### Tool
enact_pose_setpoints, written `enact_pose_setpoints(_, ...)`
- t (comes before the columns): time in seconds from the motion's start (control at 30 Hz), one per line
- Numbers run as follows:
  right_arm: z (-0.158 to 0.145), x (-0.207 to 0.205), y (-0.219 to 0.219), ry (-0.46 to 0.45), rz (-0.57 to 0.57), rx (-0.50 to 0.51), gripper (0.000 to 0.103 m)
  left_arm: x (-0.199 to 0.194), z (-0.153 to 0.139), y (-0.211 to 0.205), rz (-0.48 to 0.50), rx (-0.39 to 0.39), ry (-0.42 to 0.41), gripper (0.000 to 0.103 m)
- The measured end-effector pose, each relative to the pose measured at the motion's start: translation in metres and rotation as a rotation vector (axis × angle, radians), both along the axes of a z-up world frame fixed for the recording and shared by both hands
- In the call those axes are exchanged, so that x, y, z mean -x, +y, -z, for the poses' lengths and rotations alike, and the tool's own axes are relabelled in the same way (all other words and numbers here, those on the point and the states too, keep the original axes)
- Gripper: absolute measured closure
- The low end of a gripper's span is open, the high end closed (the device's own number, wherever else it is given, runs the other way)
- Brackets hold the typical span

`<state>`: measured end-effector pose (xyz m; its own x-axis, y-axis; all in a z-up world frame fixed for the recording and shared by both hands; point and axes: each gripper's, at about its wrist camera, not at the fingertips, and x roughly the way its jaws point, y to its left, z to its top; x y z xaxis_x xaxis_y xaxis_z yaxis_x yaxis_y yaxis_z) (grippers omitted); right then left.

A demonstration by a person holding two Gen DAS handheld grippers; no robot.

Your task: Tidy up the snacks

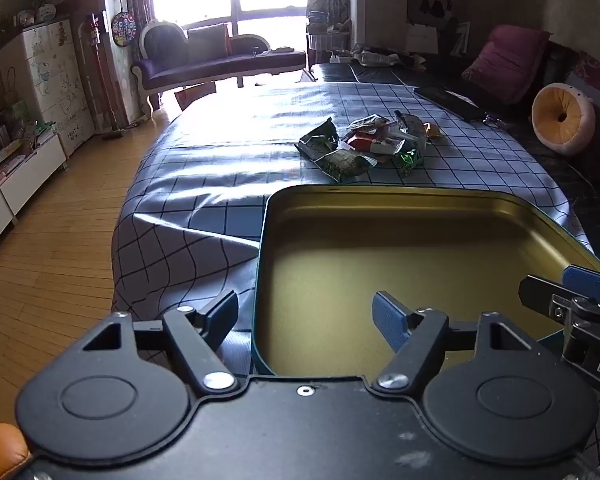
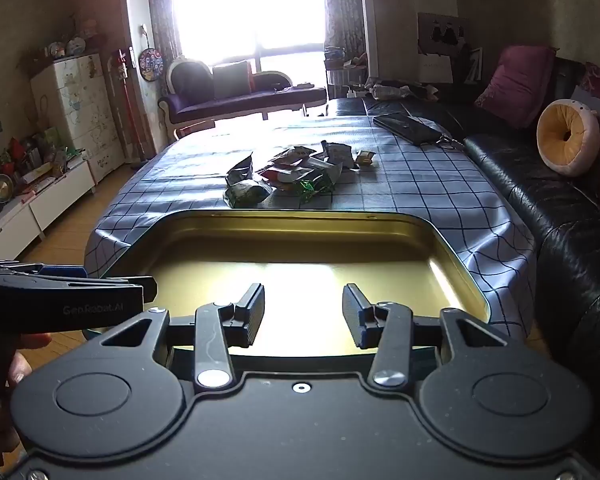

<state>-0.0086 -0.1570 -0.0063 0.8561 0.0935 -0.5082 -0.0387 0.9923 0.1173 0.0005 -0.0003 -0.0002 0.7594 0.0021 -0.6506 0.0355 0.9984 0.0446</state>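
An empty gold-lined tin [image 1: 380,216] [image 2: 292,224] sits at the near end of the checked tablecloth. A pile of snack packets [image 1: 364,144] [image 2: 292,176] lies beyond it in mid-table. My left gripper [image 1: 306,316] is open and empty, its jaws straddling the tin's near left wall. My right gripper [image 2: 304,312] is open and empty above the tin's near part. Each gripper shows at the edge of the other's view: the right one in the left wrist view [image 1: 572,300], the left one in the right wrist view [image 2: 80,284].
A black flat case [image 2: 408,128] lies at the table's far right. A black leather sofa [image 2: 540,200] with cushions runs along the right side. Wooden floor [image 1: 52,248], a white low cabinet [image 1: 16,176] and a purple chaise [image 1: 220,64] are to the left and behind.
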Motion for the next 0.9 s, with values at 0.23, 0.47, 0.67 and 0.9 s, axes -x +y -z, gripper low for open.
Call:
enact_pose_setpoints(0.23, 0.0, 0.001, 0.001, 0.001, 0.009, -0.005, 0.05, 0.011, 0.003, -0.008, -0.005, -0.029, -0.006, 0.026)
enact_pose_setpoints(0.47, 0.001, -0.001, -0.001, 0.009, 0.003, -0.009, 0.05, -0.001, 0.007, -0.003, 0.006, -0.013, 0.032, 0.026)
enact_pose_setpoints(0.67, 0.002, -0.002, 0.001, 0.026, -0.002, -0.005, 0.05, -0.004, 0.011, -0.005, 0.006, -0.019, 0.045, 0.026)
enact_pose_setpoints(0.9, 0.002, -0.001, 0.001, 0.025, 0.005, -0.003, 0.05, -0.005, 0.012, -0.007, 0.007, -0.024, 0.042, 0.026)
